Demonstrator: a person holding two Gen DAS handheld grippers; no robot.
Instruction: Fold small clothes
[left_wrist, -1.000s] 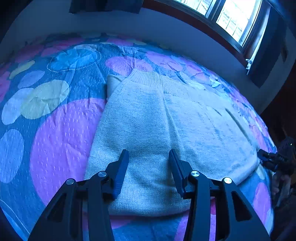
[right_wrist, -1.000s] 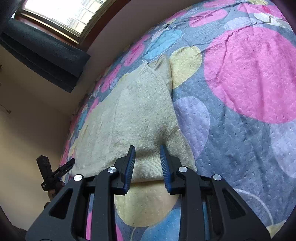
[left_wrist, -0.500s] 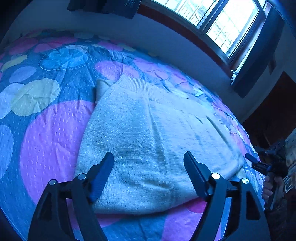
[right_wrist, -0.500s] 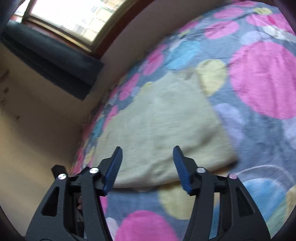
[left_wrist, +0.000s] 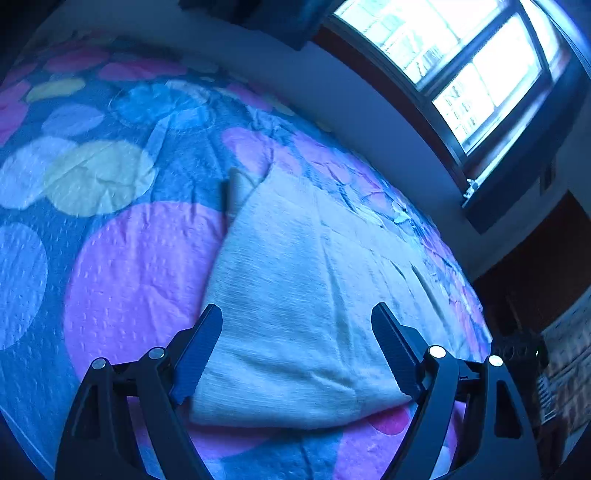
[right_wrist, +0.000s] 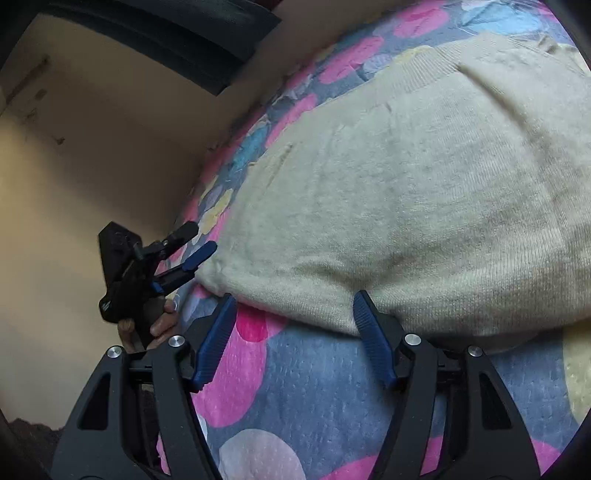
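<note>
1. The cream knitted sweater (left_wrist: 303, 314) is lying folded on the bed's spotted quilt (left_wrist: 129, 280), its near folded edge facing both cameras and its ribbed band (right_wrist: 424, 74) at the far side.
2. The left gripper (left_wrist: 297, 343) is hovering over the near edge with its jaws spread wide and opening a little further; the knit is showing in the gap between them, but the pads are not pressing on it.
3. The right gripper (right_wrist: 291, 325) is sitting just short of the same edge, its jaws opening too, with only quilt and the sweater's lip between them and nothing held.
4. Risk: either gripper closing from this low angle is likely to pinch the quilt along with the sweater, so a lift would be dragging the bedcover up and rumpling the fold.
5. Risk: catching only the top layer of the thick edge would be peeling the fold open instead of carrying it over.
6. Risk: the two grippers are working close together at one corner in the right wrist view, so a careless reach could be knocking one against the other.
7. The left wrist view is dim and blue, so I cannot tell how many layers are stacked at the near edge; an uneven bite there is probably the likeliest slip.
</note>
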